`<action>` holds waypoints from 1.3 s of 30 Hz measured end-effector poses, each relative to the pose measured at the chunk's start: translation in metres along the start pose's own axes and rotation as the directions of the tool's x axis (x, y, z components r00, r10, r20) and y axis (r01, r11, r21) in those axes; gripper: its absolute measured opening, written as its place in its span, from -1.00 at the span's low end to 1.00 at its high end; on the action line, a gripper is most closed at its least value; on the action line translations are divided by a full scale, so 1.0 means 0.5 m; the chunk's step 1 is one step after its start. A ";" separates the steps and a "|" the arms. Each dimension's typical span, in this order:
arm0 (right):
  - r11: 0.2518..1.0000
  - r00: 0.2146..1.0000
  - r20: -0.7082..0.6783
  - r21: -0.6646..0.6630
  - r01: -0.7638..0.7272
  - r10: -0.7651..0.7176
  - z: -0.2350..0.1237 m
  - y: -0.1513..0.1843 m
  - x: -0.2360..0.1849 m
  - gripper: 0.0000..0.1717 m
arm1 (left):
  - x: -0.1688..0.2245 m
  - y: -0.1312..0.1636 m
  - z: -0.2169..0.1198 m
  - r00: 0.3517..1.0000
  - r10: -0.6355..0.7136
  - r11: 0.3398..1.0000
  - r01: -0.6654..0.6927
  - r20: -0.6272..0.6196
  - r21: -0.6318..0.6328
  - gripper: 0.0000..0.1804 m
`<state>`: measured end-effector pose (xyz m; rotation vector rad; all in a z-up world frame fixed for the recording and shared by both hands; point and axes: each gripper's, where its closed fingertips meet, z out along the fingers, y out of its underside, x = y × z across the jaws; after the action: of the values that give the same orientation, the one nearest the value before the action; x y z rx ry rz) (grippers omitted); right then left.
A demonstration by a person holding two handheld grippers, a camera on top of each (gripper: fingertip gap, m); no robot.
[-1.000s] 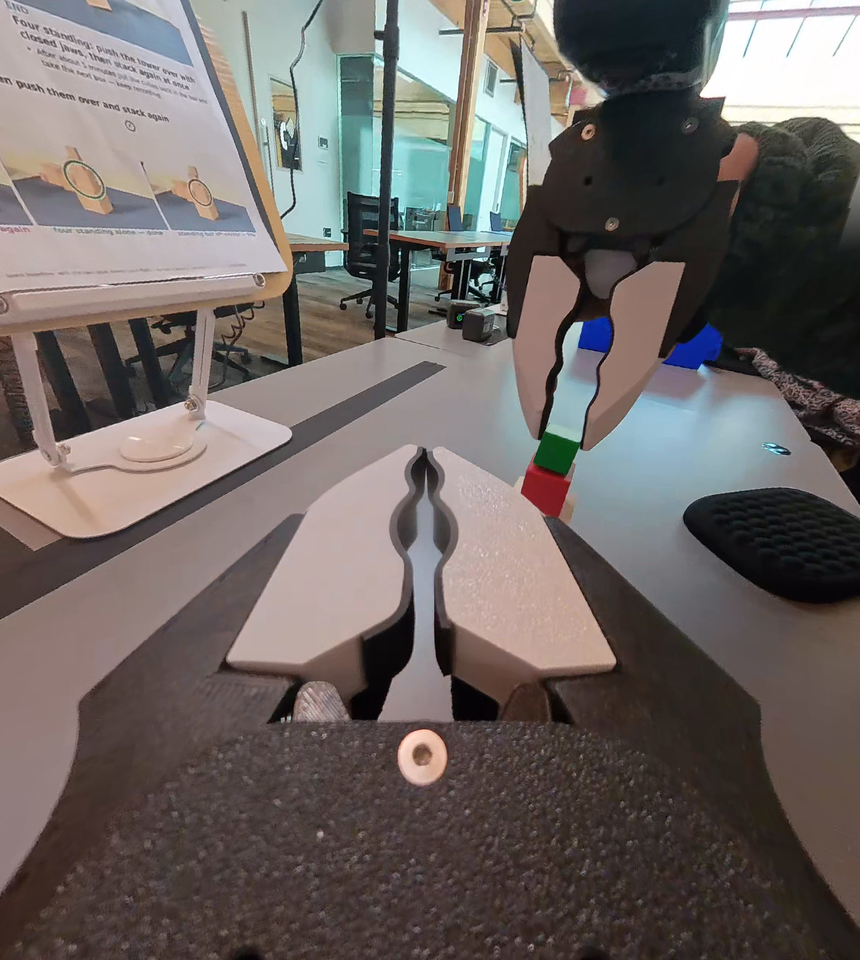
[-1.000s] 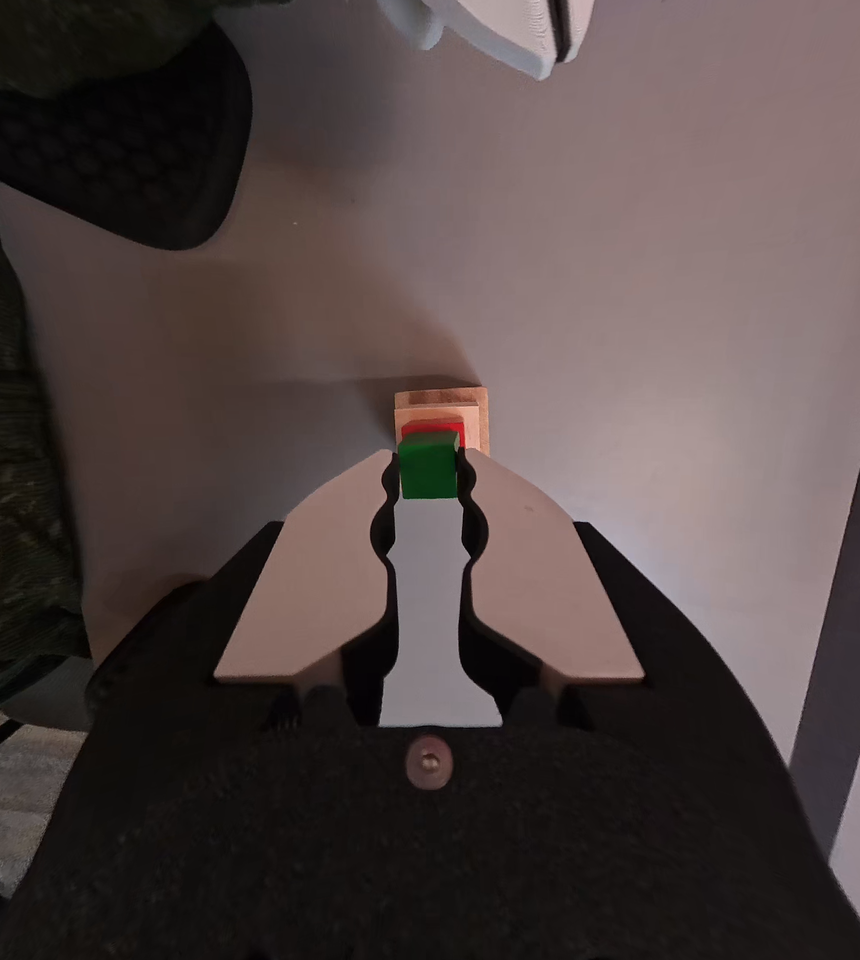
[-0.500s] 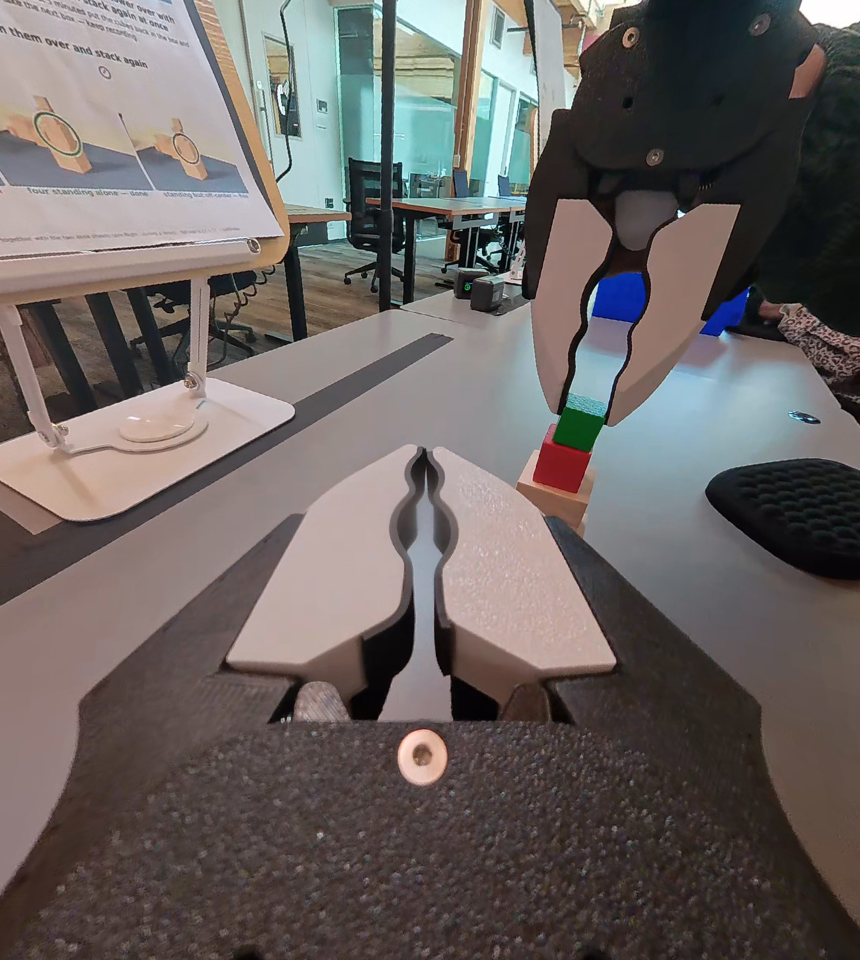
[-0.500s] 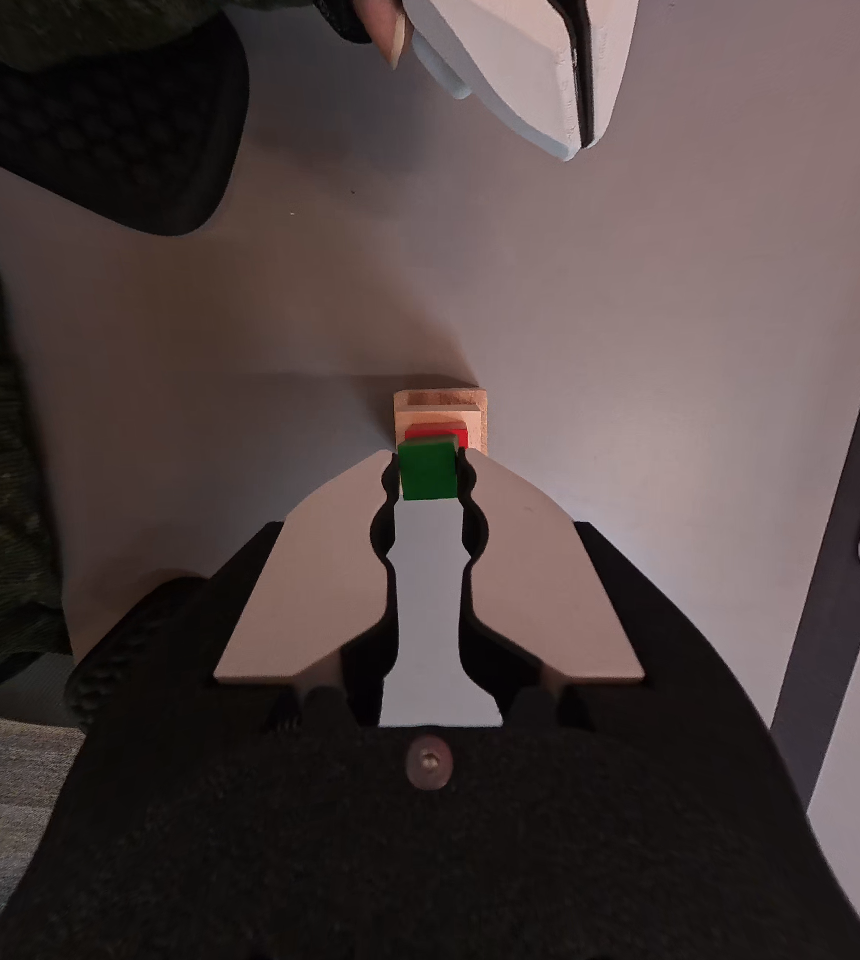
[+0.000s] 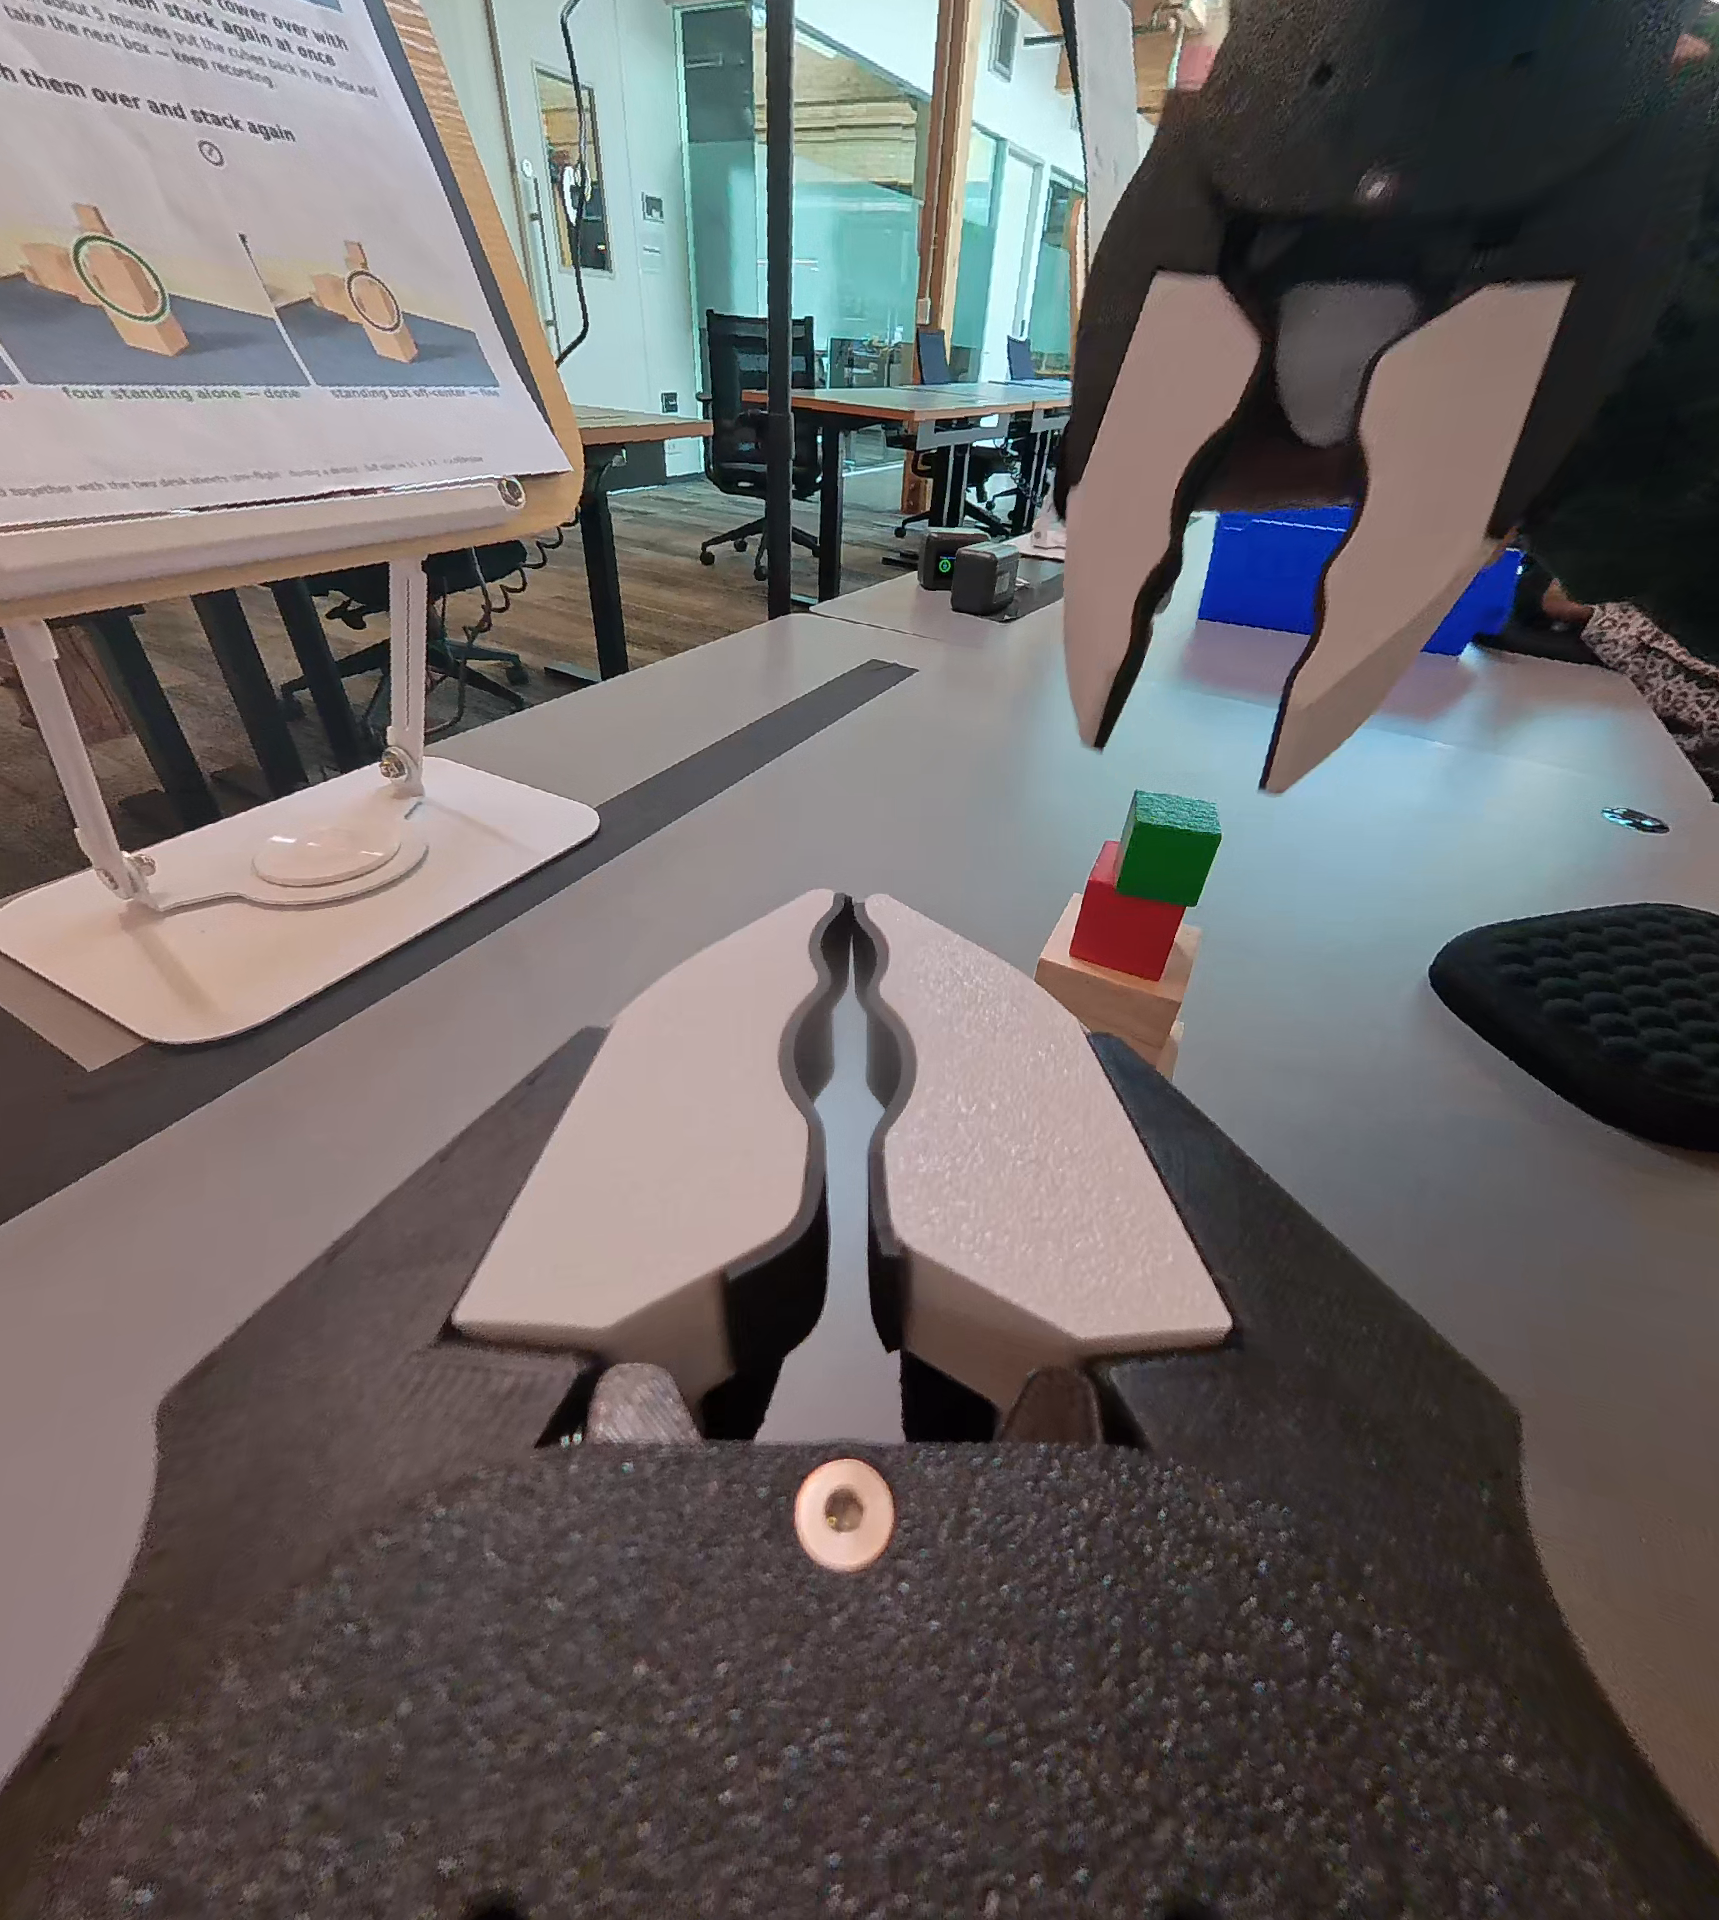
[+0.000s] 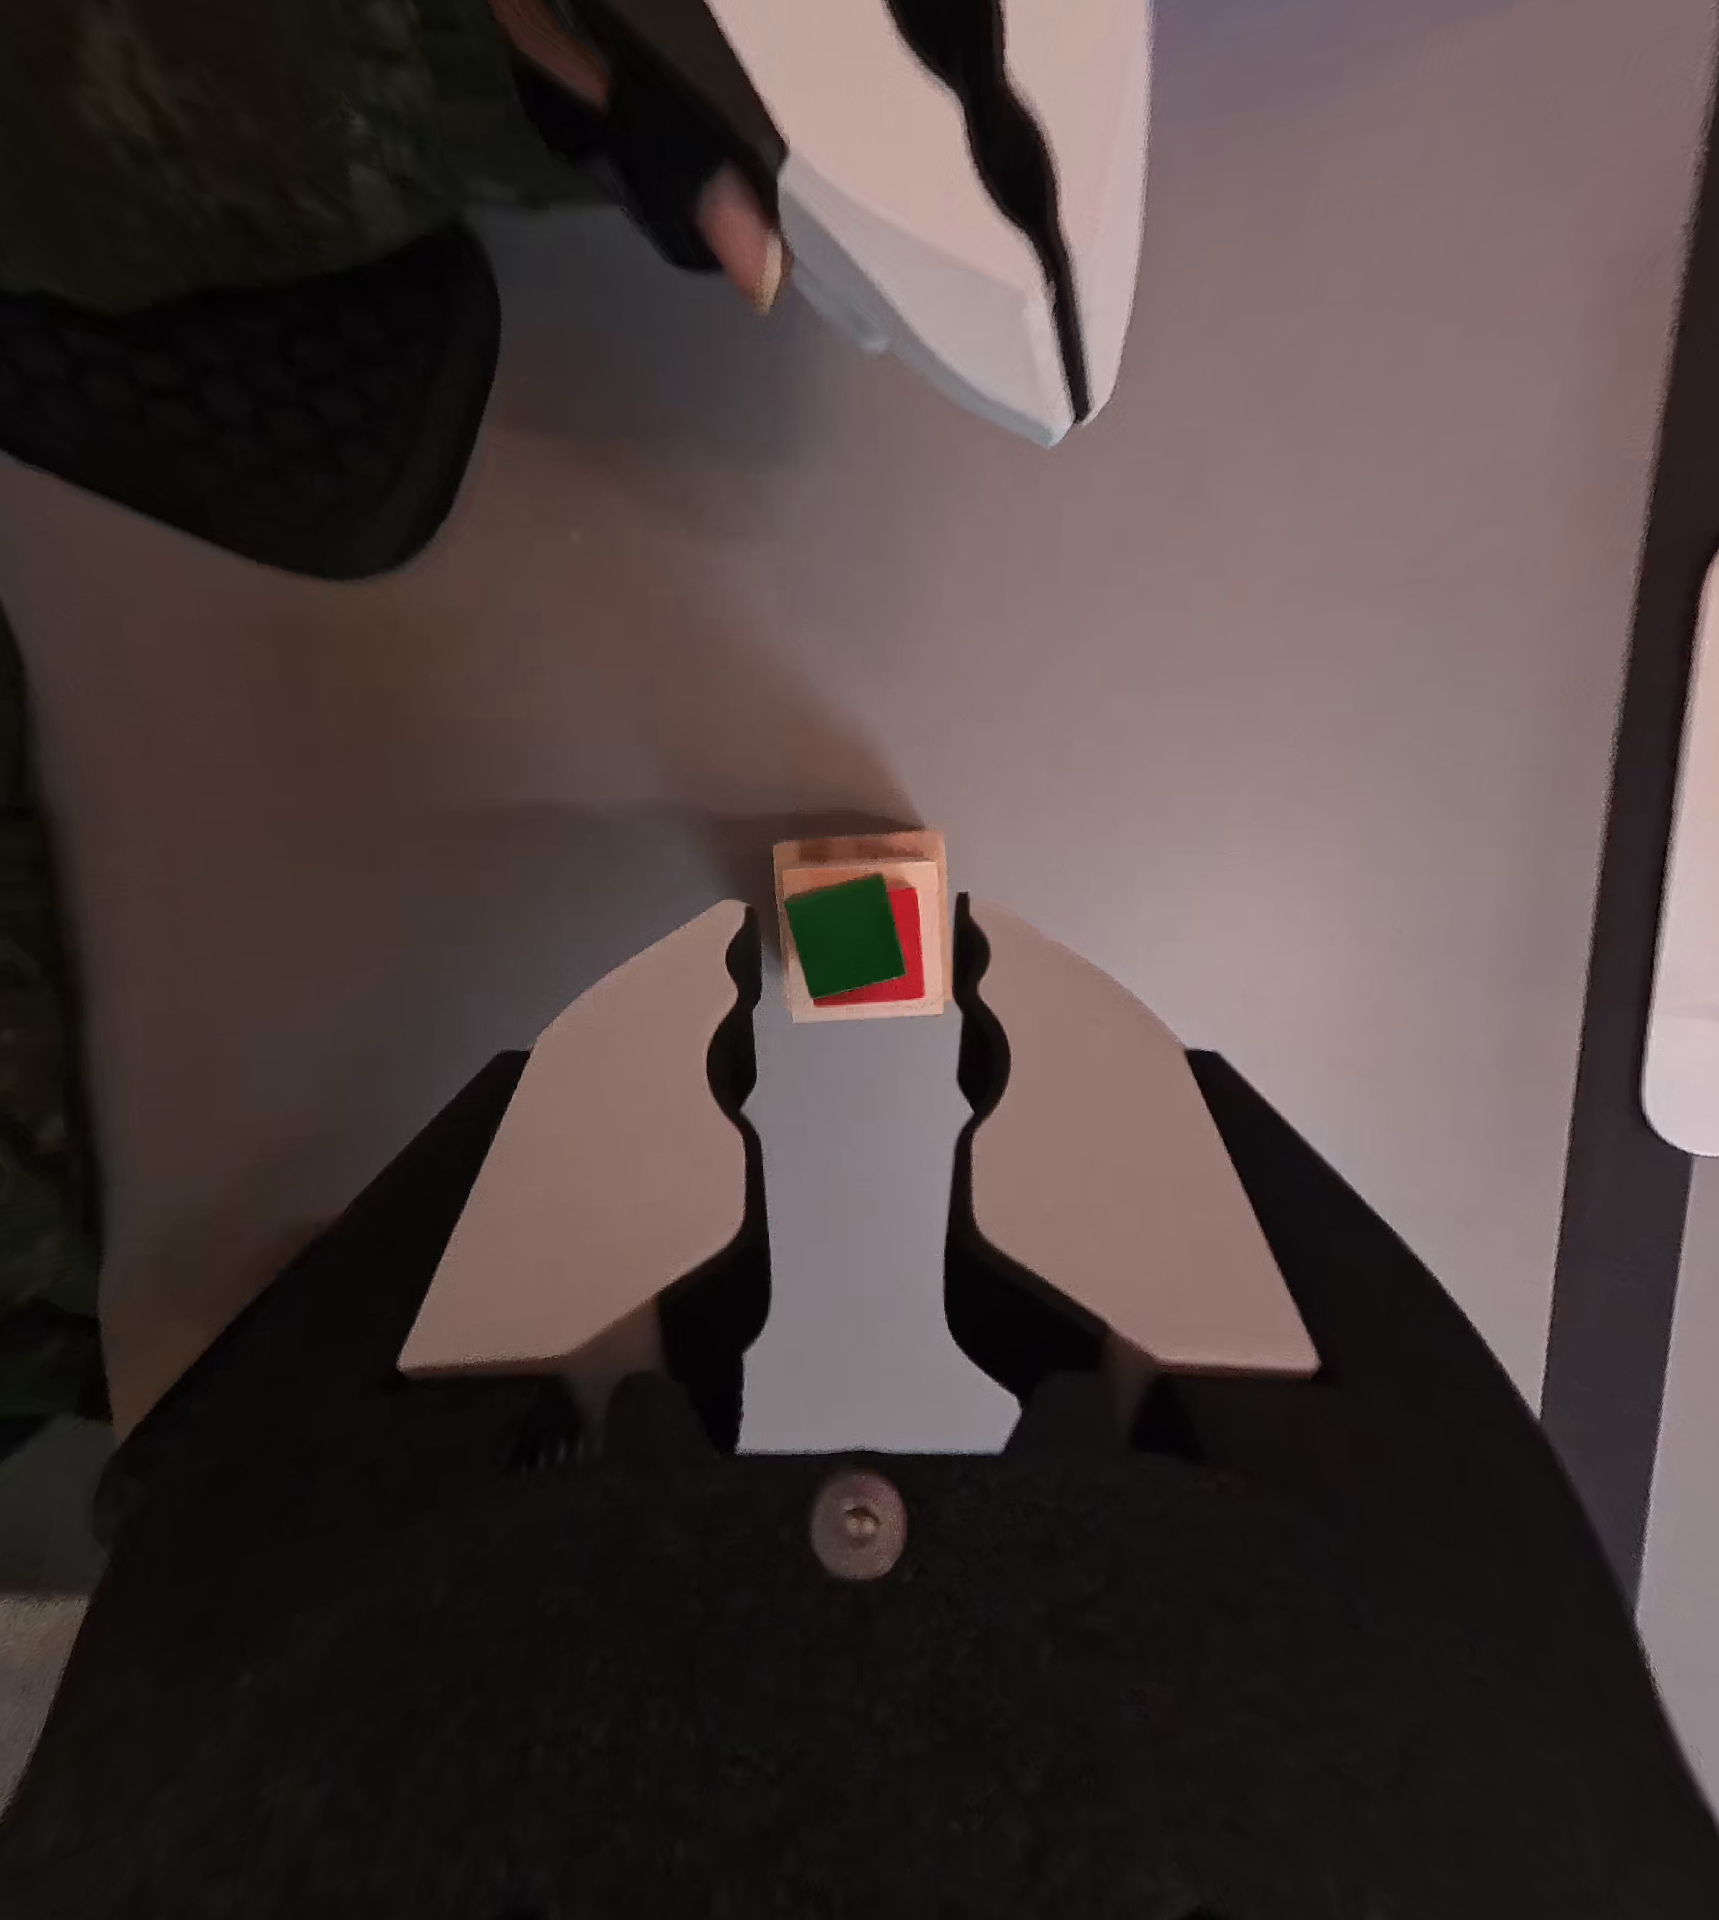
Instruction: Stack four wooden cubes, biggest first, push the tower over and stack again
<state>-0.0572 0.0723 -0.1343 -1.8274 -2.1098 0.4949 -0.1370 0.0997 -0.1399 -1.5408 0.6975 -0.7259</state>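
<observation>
The right hand-held gripper (image 5: 1182,769) hangs apart above the skewed small green wooden cube (image 5: 1169,847); the left hand-held gripper (image 5: 847,914), pressed together, could nudge the stack over.

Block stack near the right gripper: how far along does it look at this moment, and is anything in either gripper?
Done: the green cube sits atop the red cube, which rests on two wooden blocks, four high, the green one twisted and off-centre. In hand: nothing. The right gripper hangs open above the stack, clear of it; the left gripper is closed and empty beside it. Left: nothing visibly remains loose on the grey table.
</observation>
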 end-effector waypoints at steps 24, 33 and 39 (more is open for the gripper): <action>0.692 0.924 -0.268 0.722 0.006 0.273 -0.038 0.034 -0.021 -0.53 | 0.059 0.029 0.035 0.997 0.048 0.996 -0.051 -0.054 -0.066 -1.00; 0.789 0.986 -0.113 0.614 -0.025 0.119 0.014 0.024 0.008 -0.58 | 0.047 0.045 0.033 0.999 0.032 0.996 -0.036 -0.044 -0.085 -1.00; 0.793 0.990 -0.087 0.608 -0.034 0.110 0.023 0.026 0.008 -0.69 | 0.045 0.045 0.033 0.998 0.035 0.996 -0.038 -0.045 -0.081 -1.00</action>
<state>-0.0515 0.0773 -0.1502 -1.5070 -1.5459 0.9330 -0.1106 0.0902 -0.1621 -1.5863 0.7948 -0.7129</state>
